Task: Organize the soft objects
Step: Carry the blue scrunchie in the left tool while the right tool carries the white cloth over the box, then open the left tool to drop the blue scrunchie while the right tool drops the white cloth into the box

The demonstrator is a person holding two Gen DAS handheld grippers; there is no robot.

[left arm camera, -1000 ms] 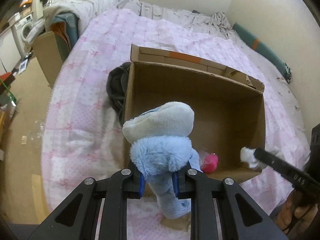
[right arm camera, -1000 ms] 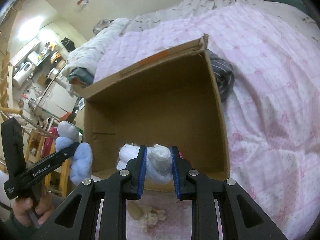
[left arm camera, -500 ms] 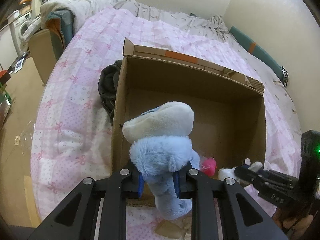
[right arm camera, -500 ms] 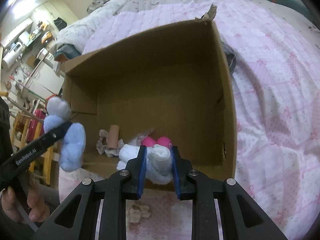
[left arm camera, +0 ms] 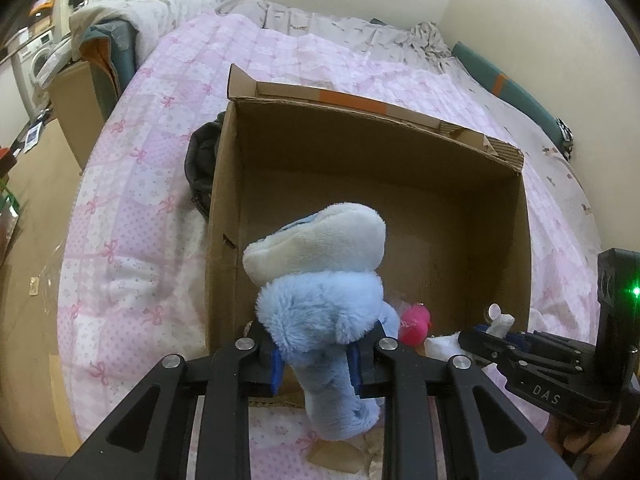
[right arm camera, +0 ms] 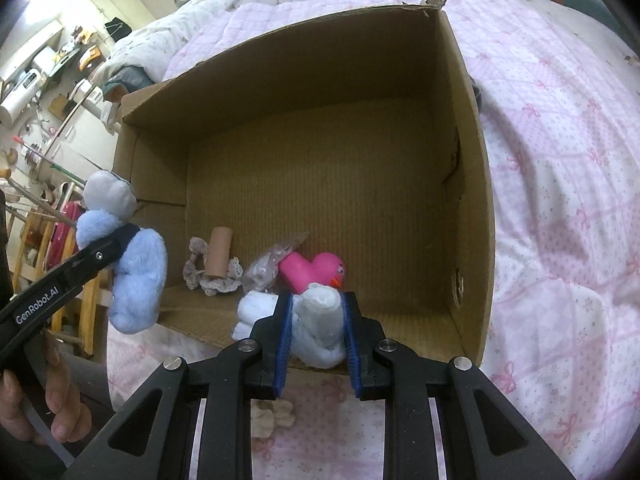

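The blue toy [left arm camera: 320,312] is soft, fluffy plush, and the white cloth bundle [right arm camera: 320,324] looks soft too. The box [right arm camera: 320,184] is rough, dull brown cardboard with ridged lines. At 6 o'clock inside it sits a smooth, shiny pink duck [right arm camera: 316,270], and the bed cover [left arm camera: 160,128] is quilted pink cloth.

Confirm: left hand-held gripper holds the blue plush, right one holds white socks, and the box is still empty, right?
Not quite. The box is not empty: the right wrist view shows a pink duck, a cardboard tube and a scrunchie on its floor. The rest stands: the left hand-held gripper holds the blue plush, the right hand-held gripper the white socks.
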